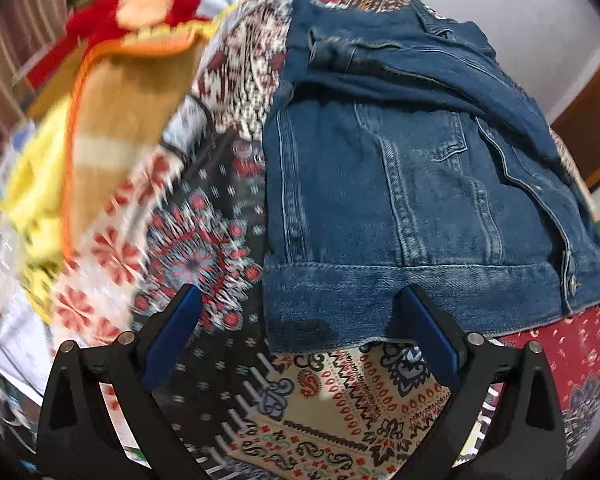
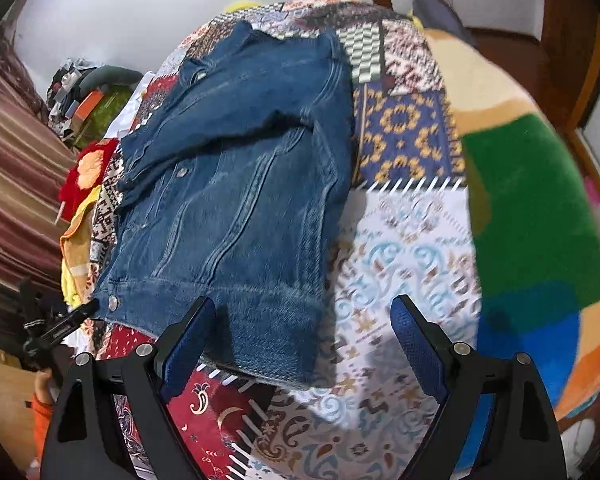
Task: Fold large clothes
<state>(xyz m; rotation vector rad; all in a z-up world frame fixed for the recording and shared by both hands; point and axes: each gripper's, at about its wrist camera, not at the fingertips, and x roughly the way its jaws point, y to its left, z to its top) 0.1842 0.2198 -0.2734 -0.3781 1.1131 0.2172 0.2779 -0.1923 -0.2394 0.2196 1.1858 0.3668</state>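
We are working over the patchwork bedspread [image 1: 340, 400], where the denim jacket [image 1: 400, 200] is lying partly folded, sleeve across its body. We are bringing the left gripper [image 1: 300, 320] and right gripper [image 2: 304, 332] toward its hem, both wide open and empty; next, probably, pinching the hem corners.

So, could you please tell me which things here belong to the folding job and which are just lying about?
Part of the job:
- denim jacket
- left gripper, open
- right gripper, open
- patchwork bedspread it lies on

Just lying about:
- red and yellow knitwear
- striped rainbow blanket
- clutter pile
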